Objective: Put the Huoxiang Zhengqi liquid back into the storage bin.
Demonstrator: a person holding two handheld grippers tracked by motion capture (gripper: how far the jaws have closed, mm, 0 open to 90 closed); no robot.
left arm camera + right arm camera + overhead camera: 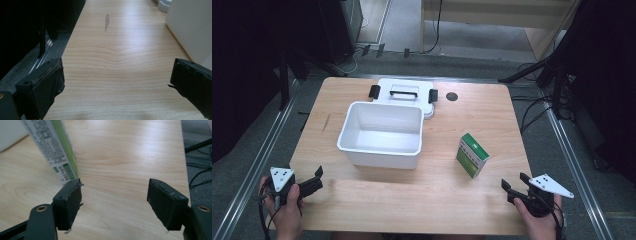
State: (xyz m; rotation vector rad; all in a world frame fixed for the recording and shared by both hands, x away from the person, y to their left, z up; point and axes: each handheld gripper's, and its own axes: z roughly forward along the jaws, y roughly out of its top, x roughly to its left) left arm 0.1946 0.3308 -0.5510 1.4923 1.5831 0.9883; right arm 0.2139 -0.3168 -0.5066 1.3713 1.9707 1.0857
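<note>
A white plastic bin (382, 134) stands open in the middle of the wooden table (422, 195), and its white wall (190, 27) shows at the right of the left gripper view. A green and white carton (472, 155) stands upright to the right of the bin; in the right gripper view the carton (53, 150) rises just beyond the left jaw. My left gripper (314, 181) rests open near the table's front left corner with nothing between its jaws (117, 82). My right gripper (513, 186) is open at the front right, a short way from the carton, its jaws apart over bare wood (115, 200).
The bin's white lid (404, 95) with a black handle and black side clips lies flat behind the bin. A dark round hole (452, 96) sits near the table's far edge. Metal rails, cables and dark stands run along both sides of the table.
</note>
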